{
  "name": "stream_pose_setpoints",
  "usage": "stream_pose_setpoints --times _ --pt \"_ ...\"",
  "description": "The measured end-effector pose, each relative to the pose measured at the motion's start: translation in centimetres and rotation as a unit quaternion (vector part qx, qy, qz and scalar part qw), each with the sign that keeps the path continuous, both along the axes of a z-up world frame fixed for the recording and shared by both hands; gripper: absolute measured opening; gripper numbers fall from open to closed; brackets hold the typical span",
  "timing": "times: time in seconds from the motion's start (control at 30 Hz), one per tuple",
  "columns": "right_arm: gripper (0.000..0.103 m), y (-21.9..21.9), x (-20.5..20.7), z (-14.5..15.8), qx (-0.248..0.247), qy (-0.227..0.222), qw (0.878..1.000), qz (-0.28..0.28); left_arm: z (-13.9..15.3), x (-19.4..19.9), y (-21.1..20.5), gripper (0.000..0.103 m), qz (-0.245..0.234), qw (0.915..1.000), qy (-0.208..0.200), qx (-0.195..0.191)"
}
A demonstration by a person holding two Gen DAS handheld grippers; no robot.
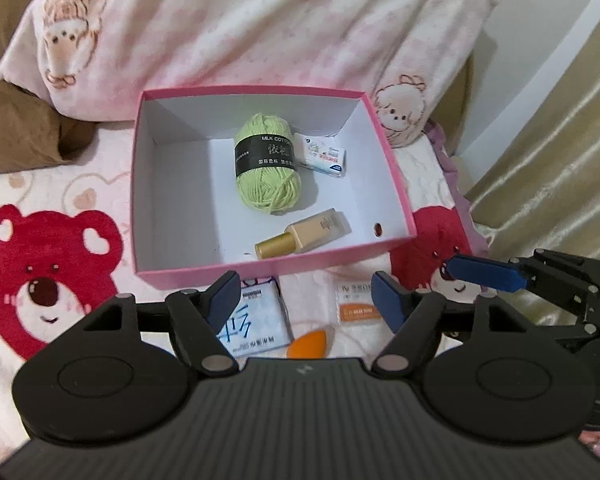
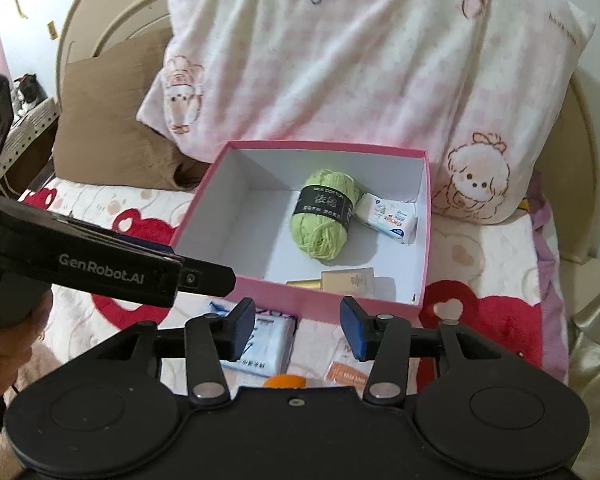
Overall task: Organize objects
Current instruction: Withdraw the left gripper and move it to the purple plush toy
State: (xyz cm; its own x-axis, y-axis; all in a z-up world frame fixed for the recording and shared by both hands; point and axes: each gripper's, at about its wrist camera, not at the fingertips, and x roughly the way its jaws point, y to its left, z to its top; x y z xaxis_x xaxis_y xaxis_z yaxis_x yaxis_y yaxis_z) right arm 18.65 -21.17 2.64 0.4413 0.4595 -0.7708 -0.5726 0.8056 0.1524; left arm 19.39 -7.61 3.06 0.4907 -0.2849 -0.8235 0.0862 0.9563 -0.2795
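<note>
Both empty: left tongs [image 1: 302, 300] wide, right tongs [image 2: 298, 330] narrower. Nearest on the bear-print bed cover [image 1: 40, 280]: soft orange teardrop sponge [image 1: 309, 343], squashy blue-white tissue pack [image 1: 256, 324], light orange-white card packet [image 1: 358, 304]; best pinched across middles. Farther, inside the pink cardboard box [image 1: 384, 148]: slippery gold-capped cosmetic bottle [image 1: 304, 234], springy green yarn ball [image 1: 266, 168].

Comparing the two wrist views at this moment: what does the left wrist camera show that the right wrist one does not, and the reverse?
Left wrist only: a gold curtain at the right and the hole in the pink box's near right wall.
Right wrist only: a cat at far left.
Both: the box holding green yarn, a small white carton and a gold-capped bottle; outside it a tissue pack, orange sponge and orange-white packet; both grippers empty, jaws apart.
</note>
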Motion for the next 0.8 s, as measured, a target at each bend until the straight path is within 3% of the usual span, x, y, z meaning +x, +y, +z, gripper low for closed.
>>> stream_pose_setpoints --times 0.2,0.43,0.8 --pt "0.064 -0.8 -3.6 2.0 -0.010 -0.015 1.000 0.019 2.3 -3.5 -0.7 0.079 -0.014 0.9997 -0.015 0.015" --pt "0.075 -2.4 -6.7 2.4 -0.031 -0.010 0.998 0.049 2.9 -7.3 -1.3 0.083 -0.042 0.9981 -0.027 0.037" --pt "0.079 -5.0 -9.7 -1.6 -0.043 0.027 0.991 0.128 -1.1 -11.4 -1.7 0.088 -0.046 0.9981 0.014 0.038"
